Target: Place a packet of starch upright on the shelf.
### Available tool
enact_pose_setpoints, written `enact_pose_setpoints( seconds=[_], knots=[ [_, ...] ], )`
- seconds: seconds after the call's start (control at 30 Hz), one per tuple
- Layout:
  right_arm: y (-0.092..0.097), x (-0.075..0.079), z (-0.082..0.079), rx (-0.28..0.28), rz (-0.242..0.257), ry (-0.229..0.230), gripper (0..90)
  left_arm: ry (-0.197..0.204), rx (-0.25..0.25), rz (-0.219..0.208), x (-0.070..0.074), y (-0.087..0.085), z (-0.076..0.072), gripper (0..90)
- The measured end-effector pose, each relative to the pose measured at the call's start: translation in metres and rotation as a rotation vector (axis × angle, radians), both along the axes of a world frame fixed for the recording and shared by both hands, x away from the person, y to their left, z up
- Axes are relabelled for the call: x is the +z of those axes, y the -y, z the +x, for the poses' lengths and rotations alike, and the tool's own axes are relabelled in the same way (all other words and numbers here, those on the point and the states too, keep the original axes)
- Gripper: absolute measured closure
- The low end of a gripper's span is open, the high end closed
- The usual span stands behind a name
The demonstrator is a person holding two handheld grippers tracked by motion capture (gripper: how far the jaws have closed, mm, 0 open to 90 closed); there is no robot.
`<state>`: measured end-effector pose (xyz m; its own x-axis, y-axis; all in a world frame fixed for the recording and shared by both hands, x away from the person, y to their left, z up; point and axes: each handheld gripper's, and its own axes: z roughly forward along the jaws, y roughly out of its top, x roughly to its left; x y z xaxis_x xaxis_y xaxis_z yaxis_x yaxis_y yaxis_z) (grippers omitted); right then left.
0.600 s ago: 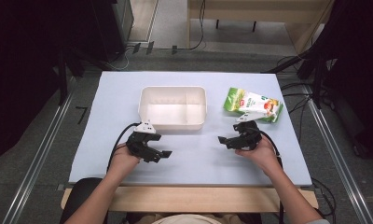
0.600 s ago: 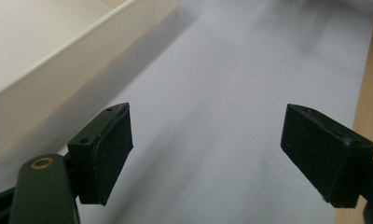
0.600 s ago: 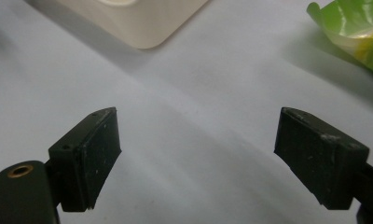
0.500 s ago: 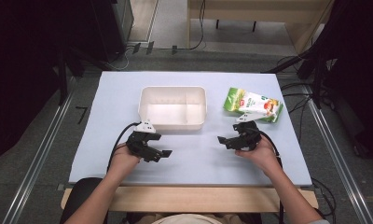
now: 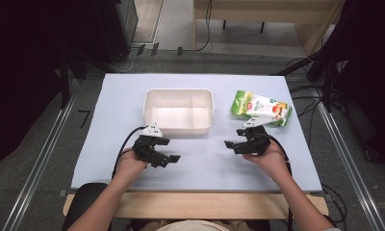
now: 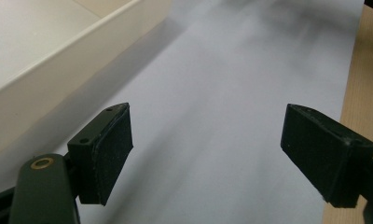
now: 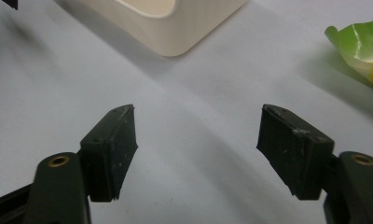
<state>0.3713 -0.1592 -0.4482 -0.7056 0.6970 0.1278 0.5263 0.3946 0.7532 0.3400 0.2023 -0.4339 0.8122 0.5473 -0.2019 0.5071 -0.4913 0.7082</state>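
A white rectangular tub (image 5: 178, 110) stands empty on the pale blue table mat (image 5: 200, 163); its wall (image 6: 58, 70) and a rounded corner (image 7: 175, 32) show in the gripper views. To its right lies a green snack pouch (image 5: 260, 108), whose edge (image 7: 362, 46) appears at the right gripper view's upper right. My left gripper (image 5: 167, 159) rests low on the mat in front of the tub's left corner, jaws wide open, nothing between them (image 6: 205, 158). My right gripper (image 5: 234, 144) sits in front of the pouch, pointing left, open and empty (image 7: 198, 149).
A wooden table edge (image 5: 205, 204) runs along the near side. Black cables trail from both grippers. Metal rails flank the table on the floor. A wooden bench stands at the back.
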Motion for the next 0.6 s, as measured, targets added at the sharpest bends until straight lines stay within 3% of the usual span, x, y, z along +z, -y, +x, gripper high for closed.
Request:
enact_pose_setpoints(
  seconds=[0.6],
  knots=[
    [0.0060,0.0063,-0.0018,-0.001,0.005,-0.011,36.4,0.010,-0.002,0.009,0.0003,-0.0004,-0.0003,17.3]
  ],
)
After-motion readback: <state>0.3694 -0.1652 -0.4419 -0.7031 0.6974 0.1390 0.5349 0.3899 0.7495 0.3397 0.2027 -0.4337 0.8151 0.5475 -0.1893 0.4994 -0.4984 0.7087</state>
